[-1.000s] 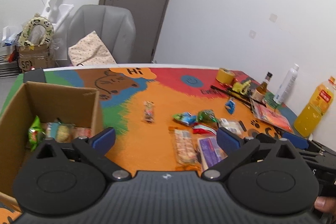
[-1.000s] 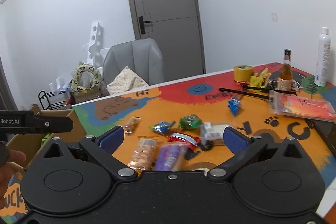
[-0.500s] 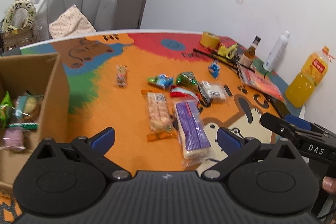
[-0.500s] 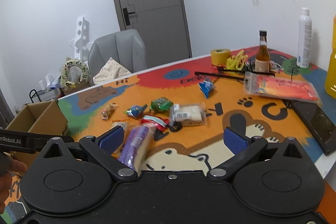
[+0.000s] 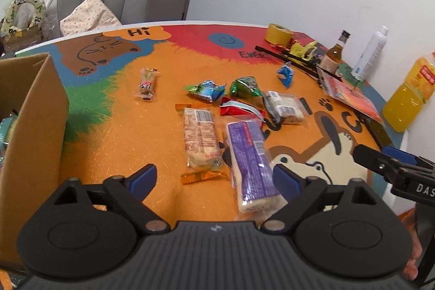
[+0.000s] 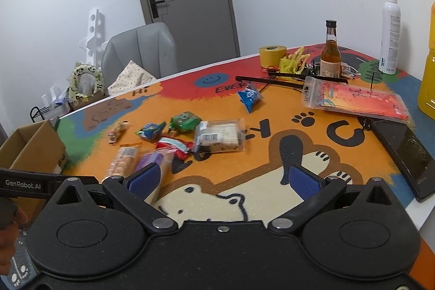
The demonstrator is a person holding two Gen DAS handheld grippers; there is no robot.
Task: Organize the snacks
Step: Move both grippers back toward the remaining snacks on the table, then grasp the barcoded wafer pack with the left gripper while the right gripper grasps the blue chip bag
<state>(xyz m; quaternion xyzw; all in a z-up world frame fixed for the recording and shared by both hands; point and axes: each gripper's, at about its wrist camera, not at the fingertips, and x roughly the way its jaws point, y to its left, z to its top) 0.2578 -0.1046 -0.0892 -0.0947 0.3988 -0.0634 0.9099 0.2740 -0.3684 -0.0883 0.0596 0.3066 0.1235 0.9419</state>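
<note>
My left gripper has just been narrowing but is still wide, gripping nothing; the purple-wrapped snack and the orange-ended biscuit pack lie between its fingers on the table. My right gripper stands wide and empty. The cardboard box sits at 9 o'clock.
</note>
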